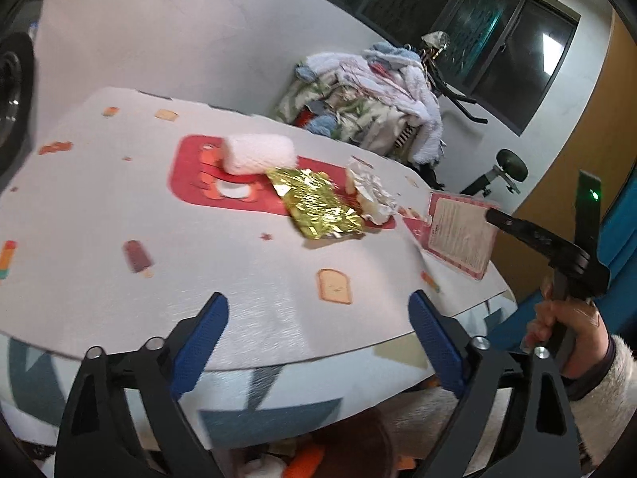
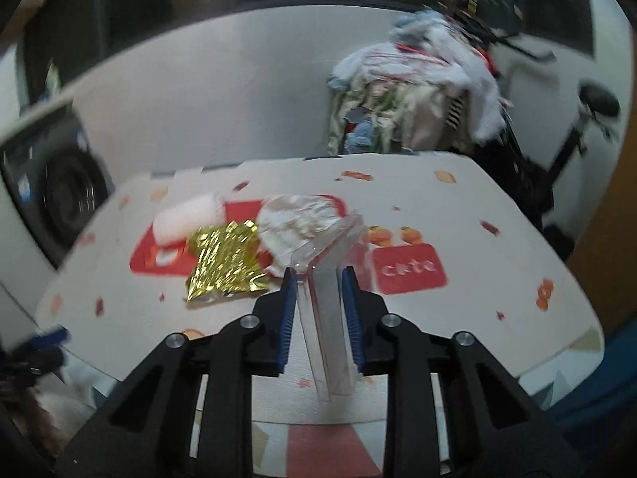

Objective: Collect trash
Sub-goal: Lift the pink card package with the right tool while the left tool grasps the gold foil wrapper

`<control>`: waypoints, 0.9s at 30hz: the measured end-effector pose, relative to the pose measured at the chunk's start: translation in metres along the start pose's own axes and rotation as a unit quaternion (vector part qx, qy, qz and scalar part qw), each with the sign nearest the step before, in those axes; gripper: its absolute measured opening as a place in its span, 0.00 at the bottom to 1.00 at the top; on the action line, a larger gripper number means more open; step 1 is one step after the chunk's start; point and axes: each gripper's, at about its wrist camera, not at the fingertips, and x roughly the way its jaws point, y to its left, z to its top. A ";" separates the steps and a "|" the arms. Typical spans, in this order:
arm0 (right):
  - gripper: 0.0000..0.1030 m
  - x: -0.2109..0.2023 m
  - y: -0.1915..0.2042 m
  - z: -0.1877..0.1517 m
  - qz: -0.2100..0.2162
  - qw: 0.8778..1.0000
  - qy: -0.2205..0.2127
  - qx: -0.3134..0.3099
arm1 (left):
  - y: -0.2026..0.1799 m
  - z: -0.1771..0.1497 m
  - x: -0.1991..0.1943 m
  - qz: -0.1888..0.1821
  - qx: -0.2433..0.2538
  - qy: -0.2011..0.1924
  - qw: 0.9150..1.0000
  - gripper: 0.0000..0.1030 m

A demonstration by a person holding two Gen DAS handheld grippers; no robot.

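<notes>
Gold wrapper (image 1: pixel 316 205) lies on table (image 1: pixel 119 215); left gripper (image 1: pixel 318 320) gapes empty; right gripper (image 2: pixel 320 310), angled downward, clamps clear stand (image 2: pixel 326 279).

"cute" on red tablecloth patch (image 2: pixel 410 269)

The left claw (image 1: pixel 318 318) hovers over the bench's near edge, its blue pads (image 1: pixel 201 342) spread wide with nothing between them. The right claw (image 2: pixel 318 279), gripped by a hand (image 1: pixel 565 330) in a fleecy sleeve (image 1: pixel 609 394) past the bench's right edge, is clamped on a clear folded plastic stand (image 2: pixel 330 318).
</notes>
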 end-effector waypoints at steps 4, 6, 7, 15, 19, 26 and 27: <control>0.23 -0.006 -0.037 0.000 0.010 0.999 0.006 0.046 | -0.010 0.014 0.027 -0.004 -0.003 0.026 1.000 0.78; 0.22 -0.004 -0.046 -0.005 0.011 0.998 0.010 0.059 | -0.010 0.019 0.040 -0.006 -0.013 0.039 0.999 0.75; 0.22 -0.003 -0.051 -0.006 0.012 0.998 0.011 0.063 | -0.010 0.021 0.046 -0.005 -0.020 0.044 0.999 0.74; 0.22 0.018 -0.068 -0.018 0.030 0.997 0.020 0.071 | -0.013 0.040 0.081 0.009 -0.023 0.067 0.997 0.69; 0.22 0.015 -0.080 -0.020 0.032 0.996 0.000 0.089 | -0.006 0.053 0.102 0.019 -0.045 0.078 0.996 0.64; 0.22 0.005 -0.089 -0.008 0.030 0.996 -0.038 0.080 | 0.008 0.079 0.158 0.037 -0.091 0.091 0.991 0.60; 0.22 0.004 -0.088 -0.006 0.029 0.996 -0.040 0.075 | 0.005 0.082 0.163 0.043 -0.083 0.091 0.991 0.62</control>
